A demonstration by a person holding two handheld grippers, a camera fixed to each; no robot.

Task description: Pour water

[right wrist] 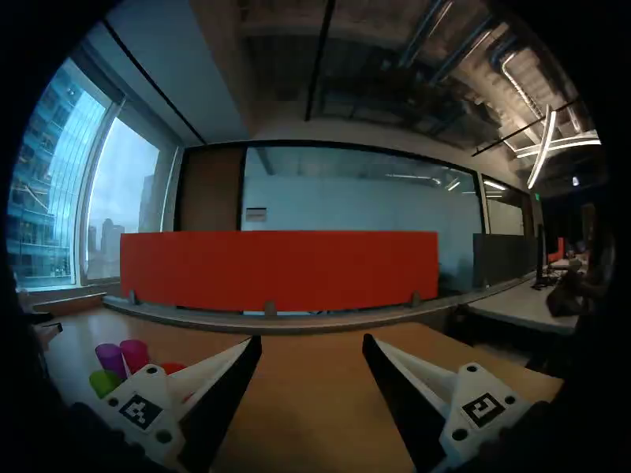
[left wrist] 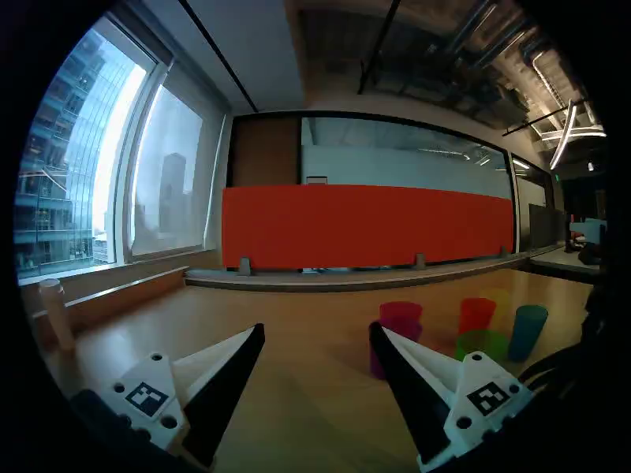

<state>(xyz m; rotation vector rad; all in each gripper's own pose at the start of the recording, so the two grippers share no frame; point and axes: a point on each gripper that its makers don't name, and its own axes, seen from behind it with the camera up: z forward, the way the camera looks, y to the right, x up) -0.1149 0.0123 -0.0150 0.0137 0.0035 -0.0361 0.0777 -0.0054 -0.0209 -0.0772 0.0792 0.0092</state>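
Observation:
Several coloured plastic cups stand on a wooden table (left wrist: 315, 394). In the left gripper view a magenta cup (left wrist: 400, 314) on a purple cup (left wrist: 377, 359) sits just behind my right fingertip, with a red cup (left wrist: 476, 313), a green cup (left wrist: 482, 344) and a teal cup (left wrist: 527, 331) farther right. My left gripper (left wrist: 315, 335) is open, nothing between its fingers. In the right gripper view my right gripper (right wrist: 311, 343) is open and empty above the table (right wrist: 315, 410); a purple cup (right wrist: 110, 359), a magenta cup (right wrist: 135, 354) and a green cup (right wrist: 103, 382) stand at lower left.
A pale cylinder (left wrist: 56, 313) stands at the table's left edge by the windows (left wrist: 95, 189). An orange divider panel (left wrist: 367, 226) runs along the table's far side. Another desk (right wrist: 520, 303) with dark objects lies to the right.

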